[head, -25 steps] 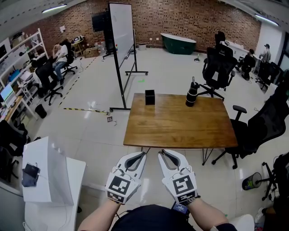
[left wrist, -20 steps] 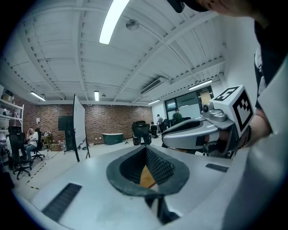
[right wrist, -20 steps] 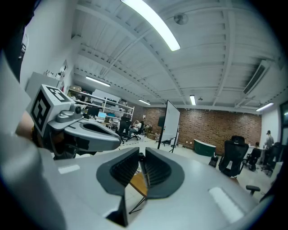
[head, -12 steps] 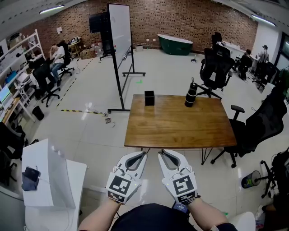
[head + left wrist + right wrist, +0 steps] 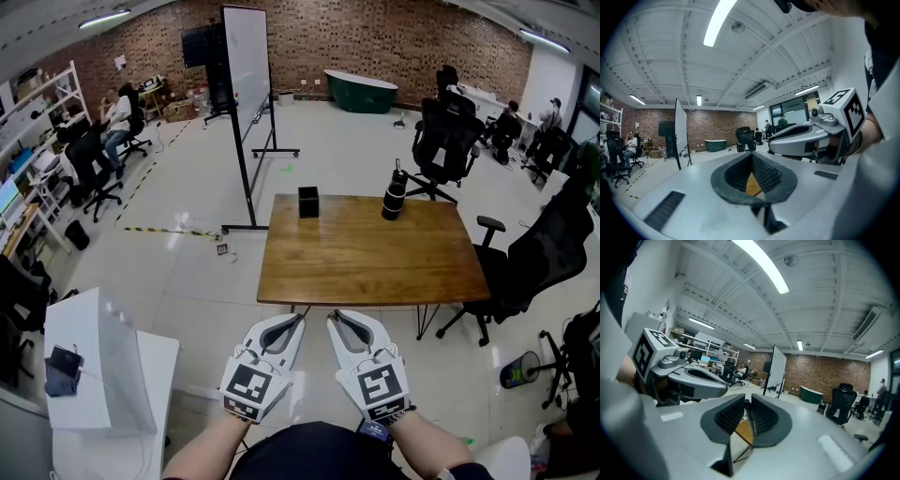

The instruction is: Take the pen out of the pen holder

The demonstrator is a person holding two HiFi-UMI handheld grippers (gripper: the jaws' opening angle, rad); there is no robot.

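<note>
pen holder (image 5: pixel 308 202): black, square, on the wooden table (image 5: pixel 375 258) near its far edge, left side. pen itself is too small to make out. left gripper (image 5: pixel 298 320): jaws clenched, tips meeting, nothing between them. right gripper (image 5: pixel 331 318): same, tips together, empty. both are held side by side over the floor, short of the table's near edge, touching nothing and well apart from the holder. counts: 2 grippers, 1 table, 1 pen holder, 1 black bottle (image 5: pixel 394 195) at the far edge right of the holder, 1 wheeled whiteboard (image 5: pixel 247 56) beyond the table.
</note>
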